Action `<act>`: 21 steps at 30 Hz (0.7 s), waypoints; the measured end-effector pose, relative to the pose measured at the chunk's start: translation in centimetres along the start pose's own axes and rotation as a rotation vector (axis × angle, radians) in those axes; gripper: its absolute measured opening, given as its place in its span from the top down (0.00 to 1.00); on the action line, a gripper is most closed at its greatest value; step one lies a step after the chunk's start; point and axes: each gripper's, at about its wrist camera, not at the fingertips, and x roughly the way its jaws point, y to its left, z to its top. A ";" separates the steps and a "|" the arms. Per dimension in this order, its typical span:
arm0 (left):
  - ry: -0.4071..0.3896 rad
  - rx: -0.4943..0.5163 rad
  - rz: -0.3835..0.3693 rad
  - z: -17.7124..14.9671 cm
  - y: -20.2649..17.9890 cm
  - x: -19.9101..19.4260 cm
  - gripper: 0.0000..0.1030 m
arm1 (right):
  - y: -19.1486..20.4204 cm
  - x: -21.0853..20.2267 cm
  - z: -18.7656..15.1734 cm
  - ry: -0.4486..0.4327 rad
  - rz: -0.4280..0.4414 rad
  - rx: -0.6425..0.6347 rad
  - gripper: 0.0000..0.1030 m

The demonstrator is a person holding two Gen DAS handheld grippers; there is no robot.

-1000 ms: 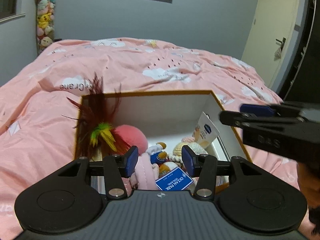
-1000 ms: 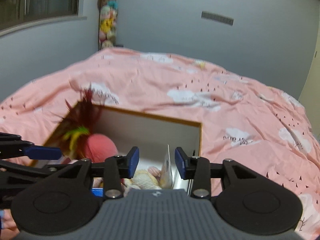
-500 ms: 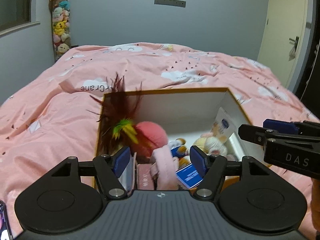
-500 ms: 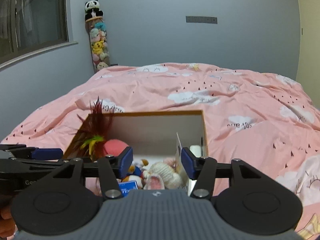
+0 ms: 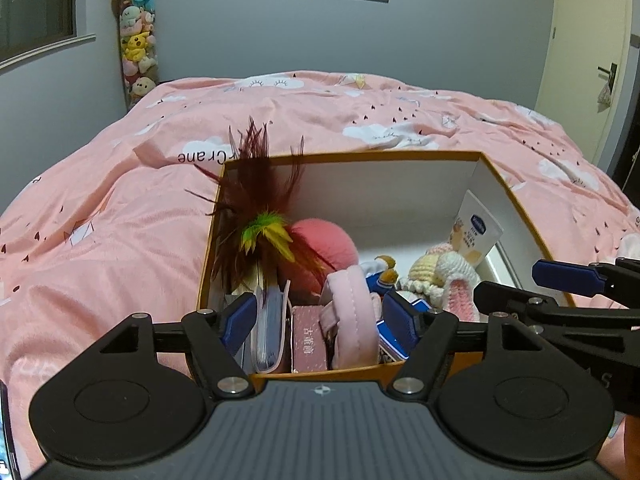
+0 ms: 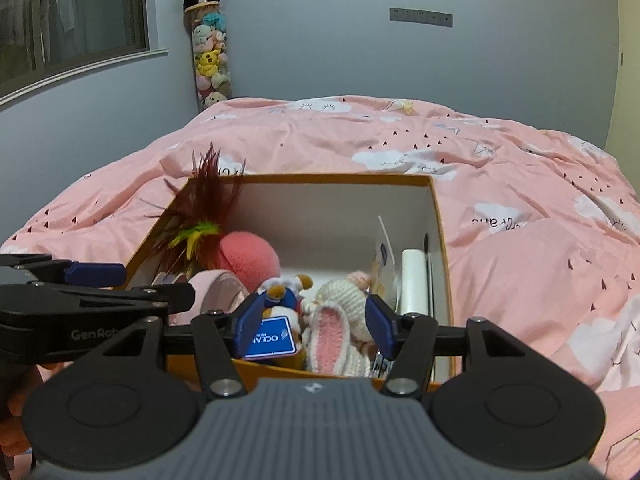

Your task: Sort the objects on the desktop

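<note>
An orange box with a white inside (image 5: 400, 188) (image 6: 336, 204) lies on the pink bed. It holds a dark red feather toy (image 5: 252, 208) (image 6: 200, 216), a pink ball (image 5: 324, 248) (image 6: 248, 256), a cream tube (image 5: 474, 236), a knitted bunny (image 6: 340, 316), a small plush with a blue tag (image 6: 276, 334) and a pink band (image 5: 352, 320). My left gripper (image 5: 320, 326) is open and empty above the box's near edge. My right gripper (image 6: 312, 320) is open and empty above the near right part of the box.
The pink duvet (image 5: 120, 208) (image 6: 520, 216) surrounds the box. A tall clear tube of plush toys (image 5: 136, 40) (image 6: 208, 52) stands in the far corner. A door (image 5: 580, 60) is at the right. A window (image 6: 72, 20) is at the left.
Both grippers have drawn back and risen from the box, so more of it and the room shows. Both jaws have opened wider.
</note>
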 end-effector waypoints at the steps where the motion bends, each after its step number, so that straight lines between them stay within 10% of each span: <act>1: 0.006 -0.001 0.000 -0.1 0.0 0.2 0.21 | 0.0 0.2 -0.1 0.005 0.001 -0.002 0.42; 21: 0.097 -0.017 0.016 -1.2 -0.3 2.0 0.19 | -0.4 2.2 -1.8 0.093 -0.023 0.013 0.36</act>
